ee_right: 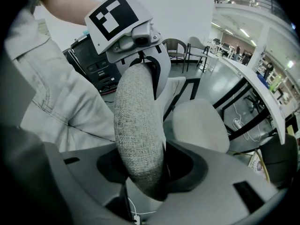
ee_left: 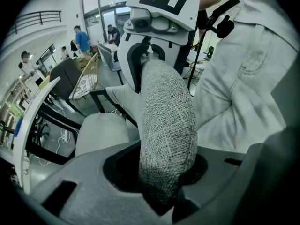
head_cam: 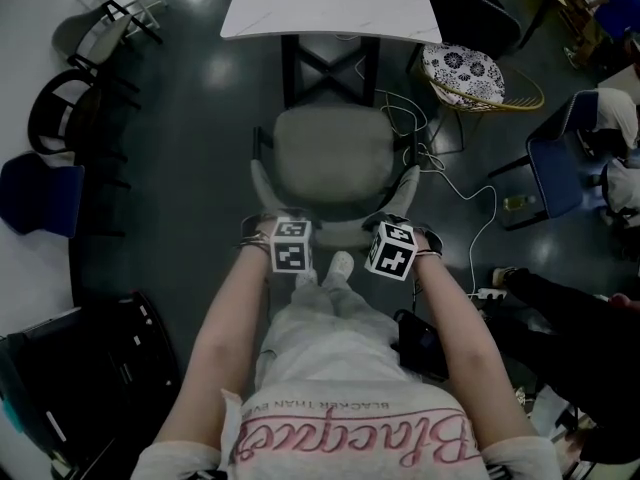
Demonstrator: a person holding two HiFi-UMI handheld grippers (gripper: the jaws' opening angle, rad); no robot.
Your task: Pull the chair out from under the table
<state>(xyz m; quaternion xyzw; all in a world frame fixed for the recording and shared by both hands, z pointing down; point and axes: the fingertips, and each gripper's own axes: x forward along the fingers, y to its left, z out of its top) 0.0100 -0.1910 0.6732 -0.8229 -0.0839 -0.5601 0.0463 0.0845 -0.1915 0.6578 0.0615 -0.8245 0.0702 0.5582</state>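
A grey fabric chair (head_cam: 322, 153) stands in front of the white marble-top table (head_cam: 330, 3), its seat out from under the top. My left gripper (head_cam: 290, 240) and right gripper (head_cam: 392, 244) sit side by side on the curved backrest rim (head_cam: 340, 230). In the left gripper view the woven backrest edge (ee_left: 166, 125) fills the gap of the left gripper (ee_left: 161, 191), shut on it. The right gripper (ee_right: 143, 182) likewise clamps the backrest edge (ee_right: 136, 125). Each view shows the other gripper further along the rim.
The person's legs (head_cam: 330, 303) stand right behind the chair. A wicker chair with a patterned cushion (head_cam: 465, 73) and loose white cables (head_cam: 470, 193) lie to the right, a blue chair (head_cam: 555, 168) further right. Black chairs (head_cam: 60, 108) and a black case (head_cam: 90, 368) are on the left.
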